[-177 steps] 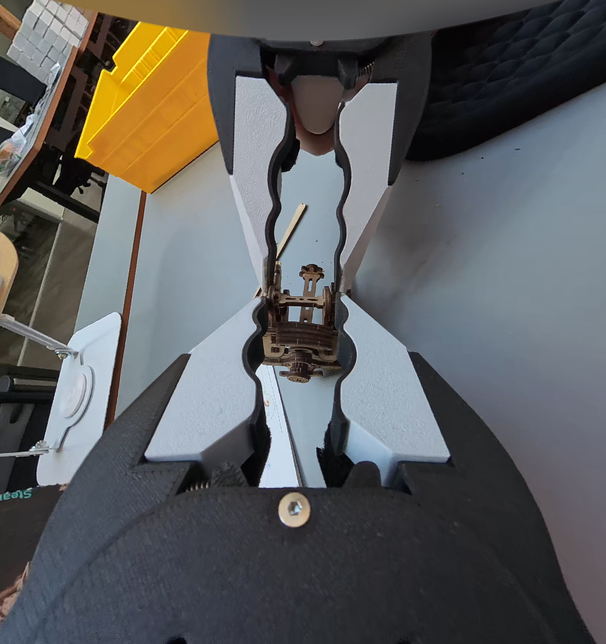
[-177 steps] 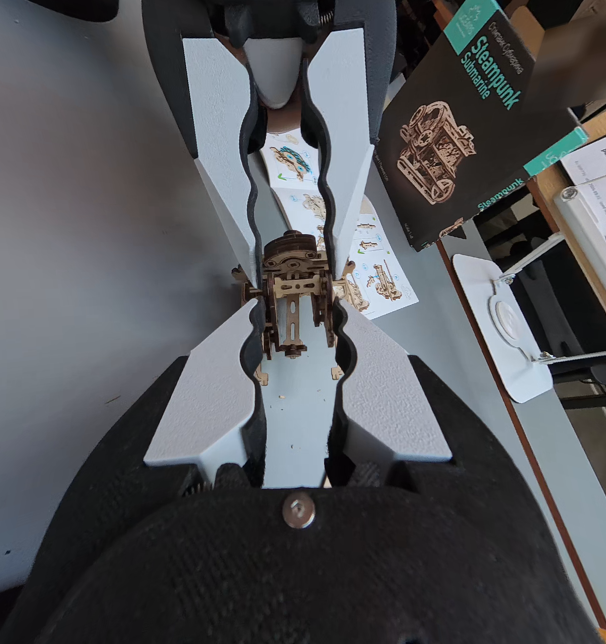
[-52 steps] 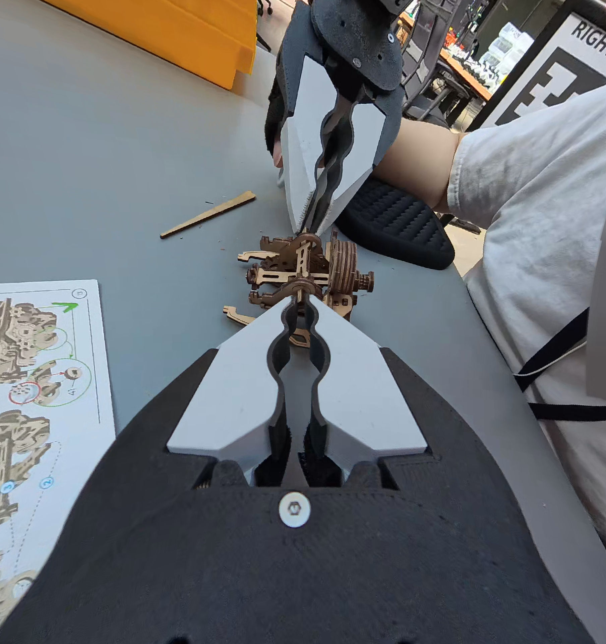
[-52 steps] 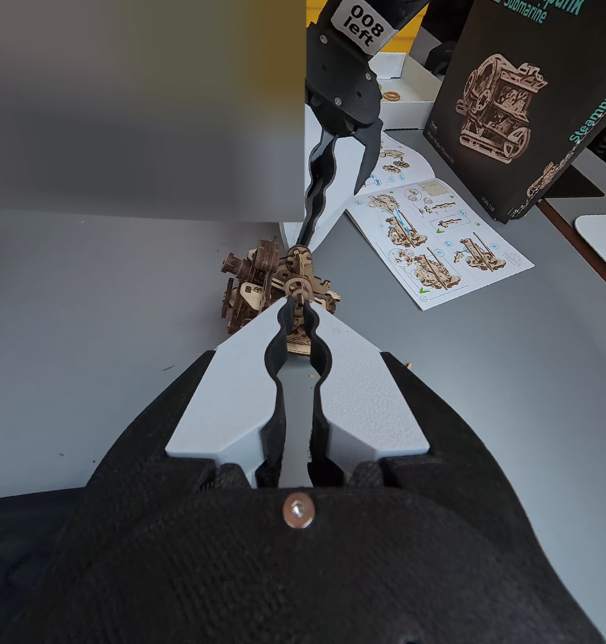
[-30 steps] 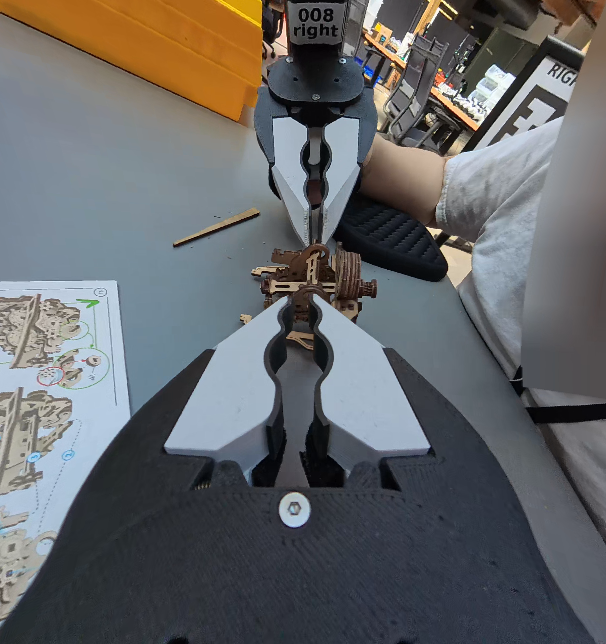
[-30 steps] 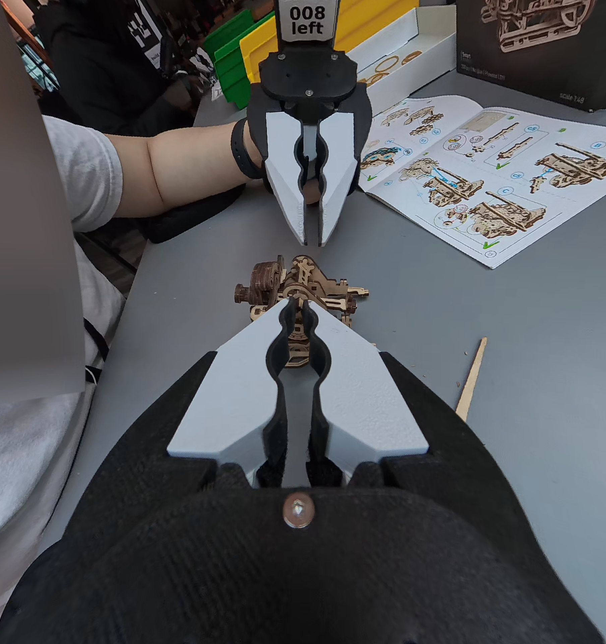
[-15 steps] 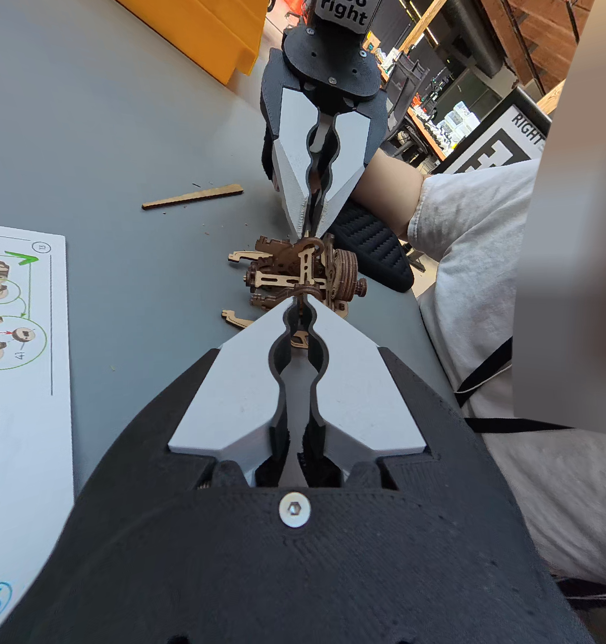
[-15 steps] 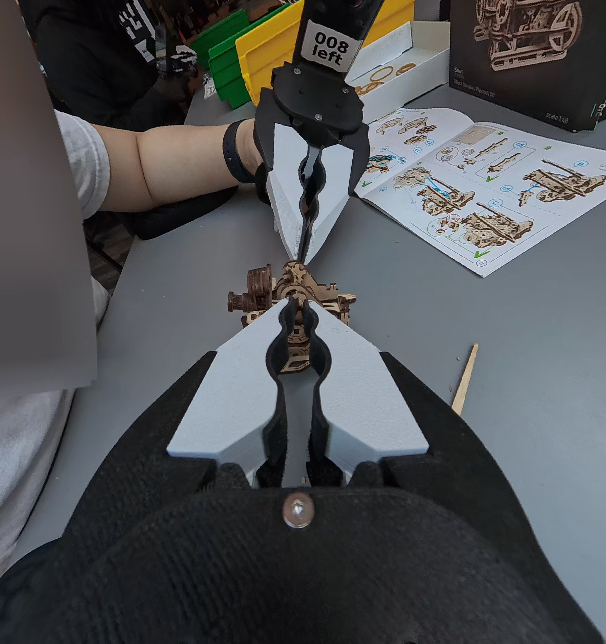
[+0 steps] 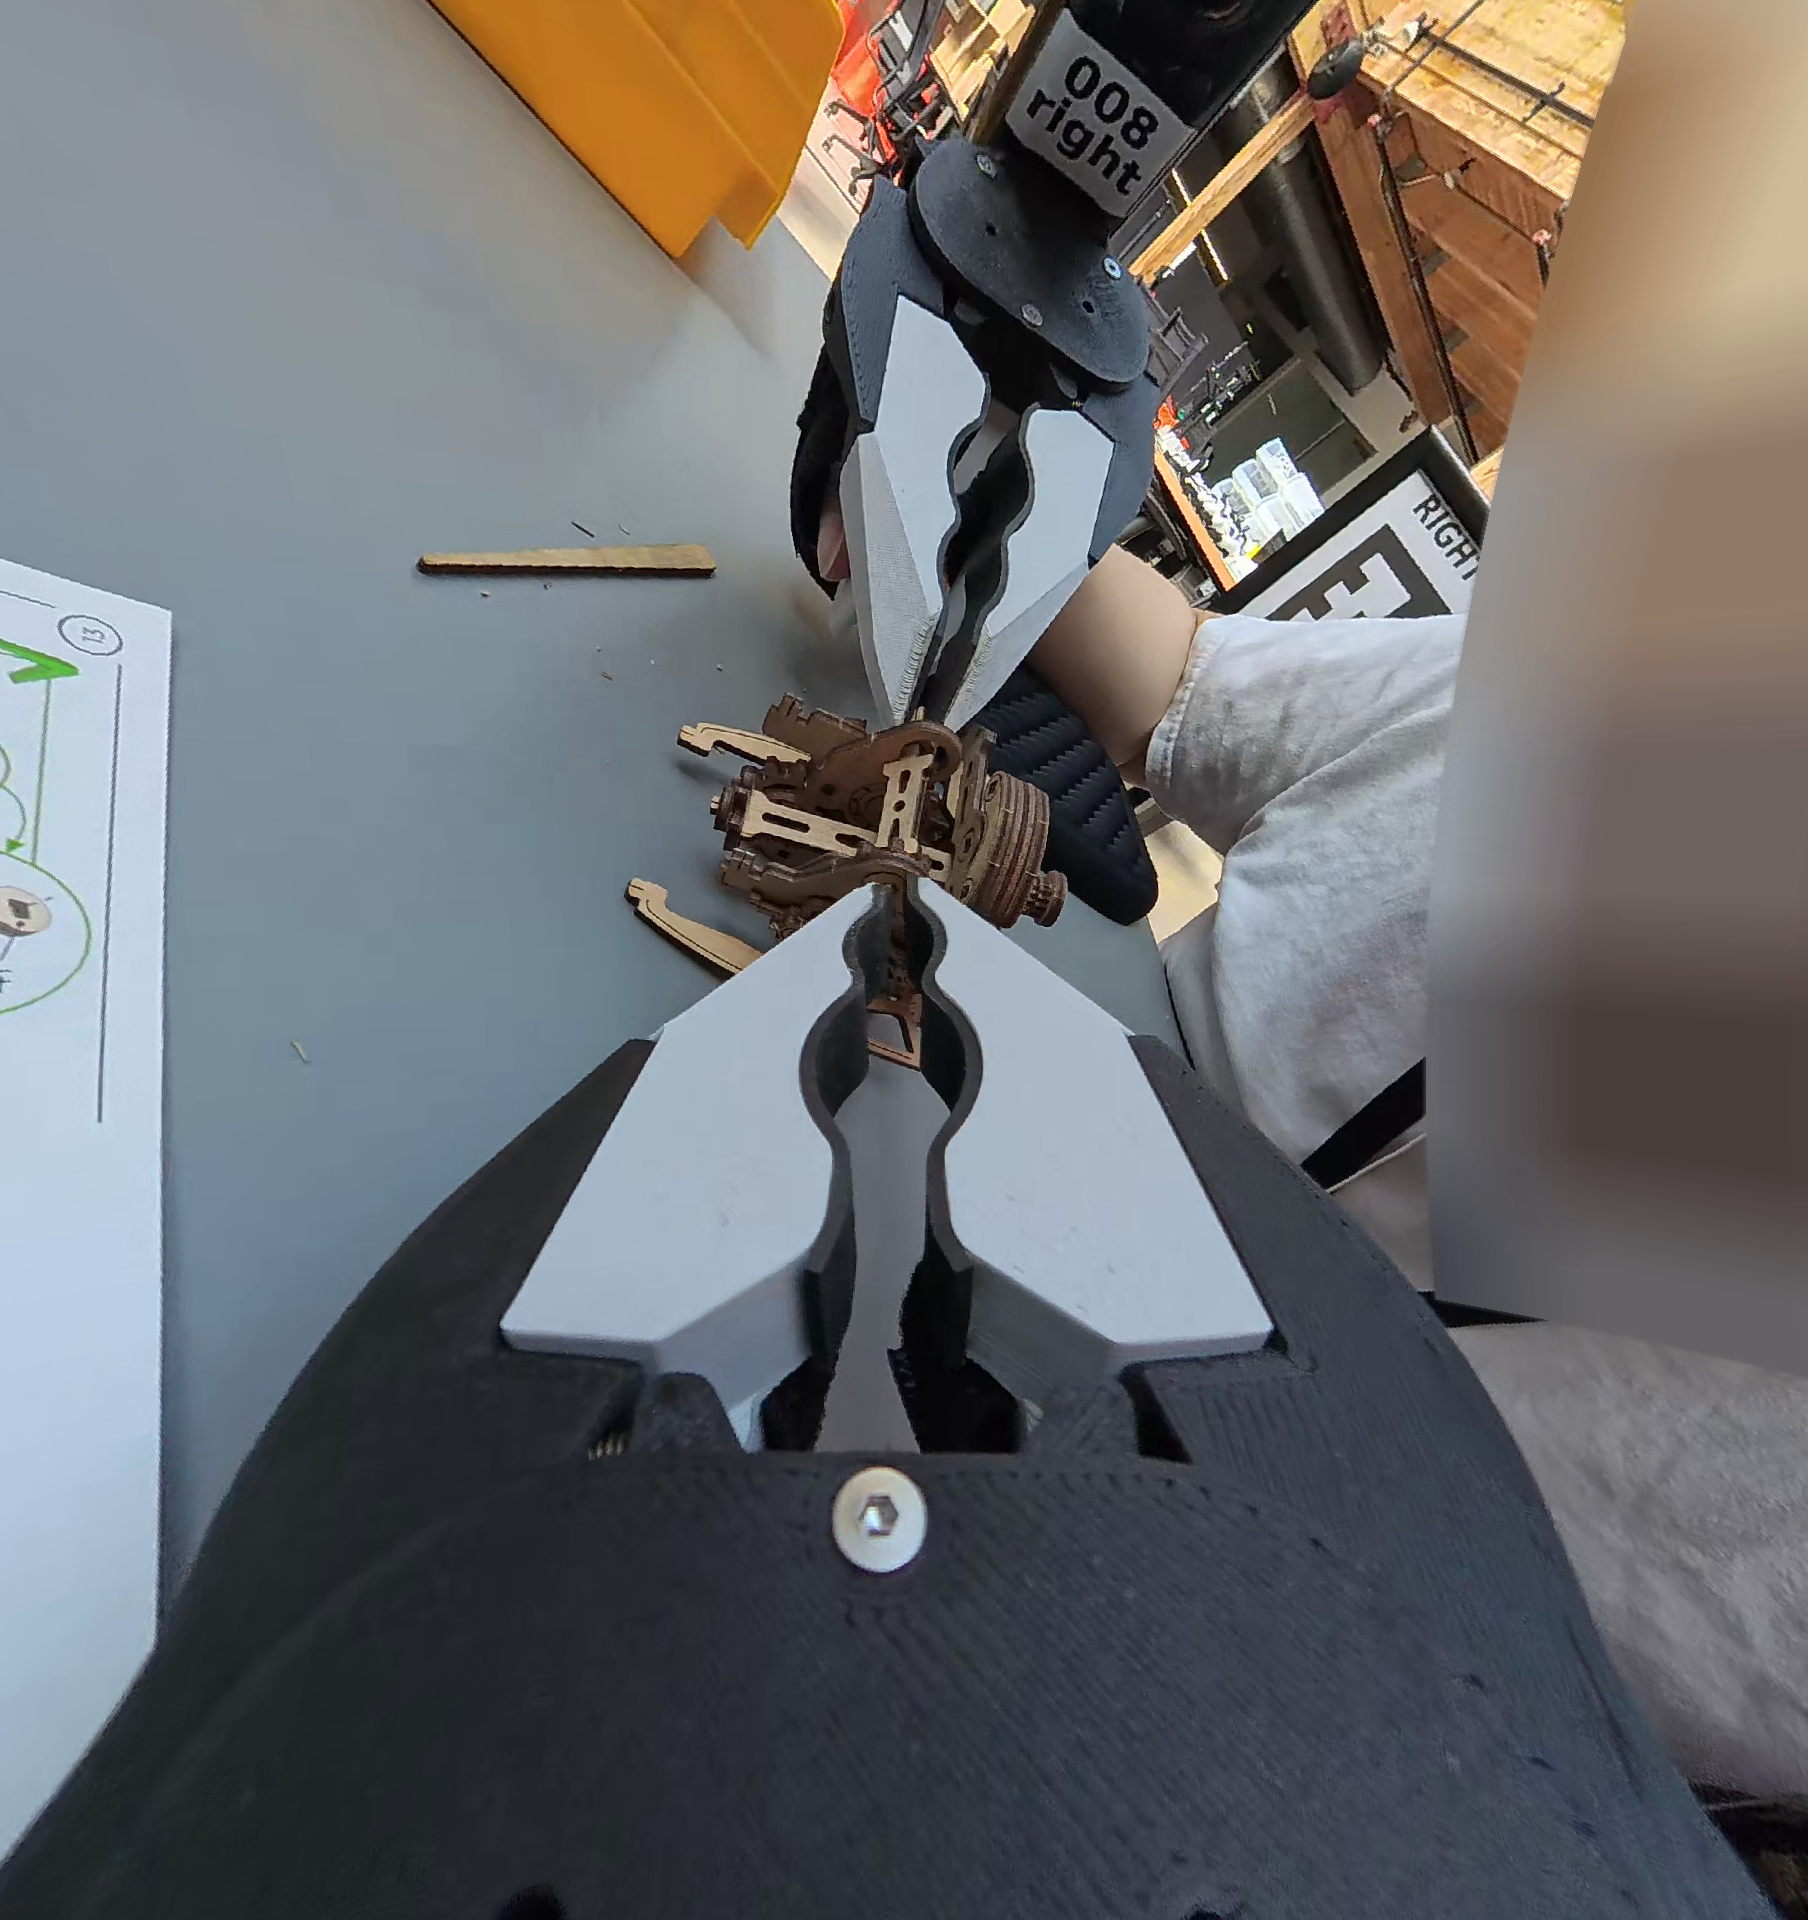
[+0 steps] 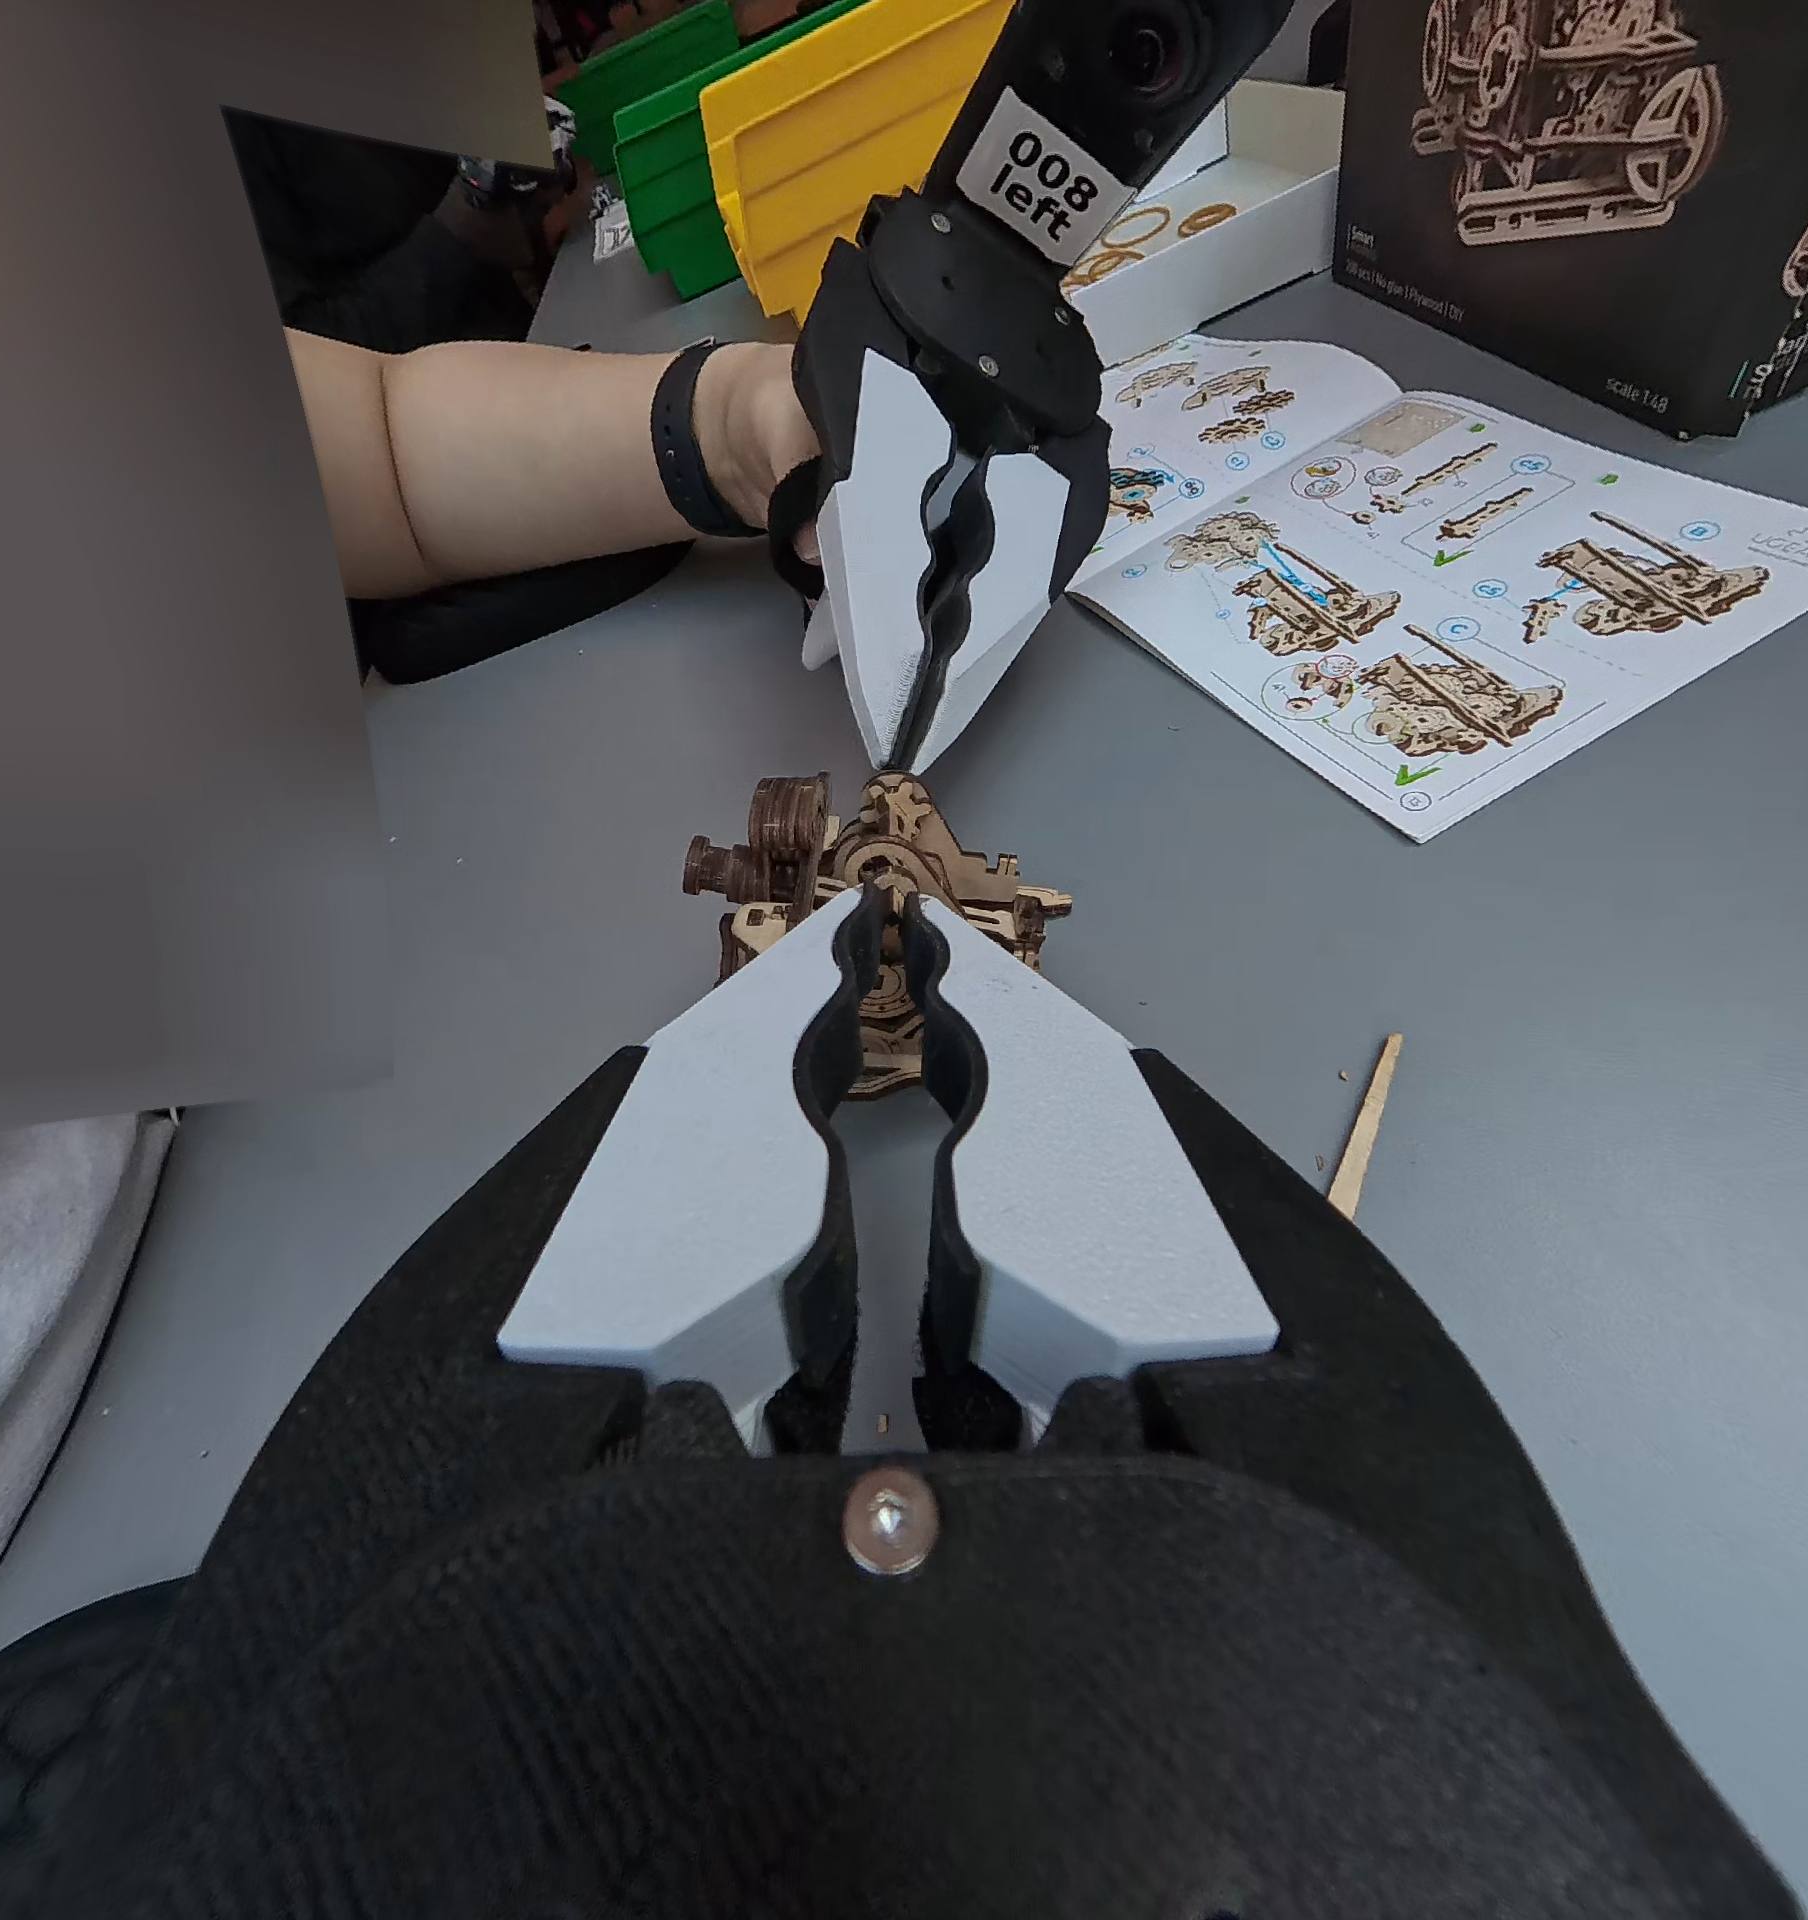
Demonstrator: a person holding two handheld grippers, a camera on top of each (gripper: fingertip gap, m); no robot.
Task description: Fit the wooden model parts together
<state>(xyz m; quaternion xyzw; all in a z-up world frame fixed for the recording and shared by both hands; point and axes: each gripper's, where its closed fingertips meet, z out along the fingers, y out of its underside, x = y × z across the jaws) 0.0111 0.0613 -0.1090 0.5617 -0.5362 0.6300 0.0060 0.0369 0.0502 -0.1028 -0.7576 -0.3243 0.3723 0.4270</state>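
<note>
Model (image 9: 884, 821) sits on the grey bench (image 9: 360, 416) between the two tools, which face each other from opposite ends, probably so that one steadies the small wooden assembly while the other presses a part home. The left tool (image 9: 895, 909) has its fingers drawn nearly together at the tips on a thin dark wooden piece at the model's near end. The right tool (image 10: 884, 899) is clenched the same way on a piece at the opposite end (whether either piece is fully seated, I cannot tell). The model lies directly at both sets of tips, touching them. A loose wooden strip (image 9: 567, 561) lies well apart, and the instruction booklet (image 10: 1451, 582) lies open nearby for reference.
</note>
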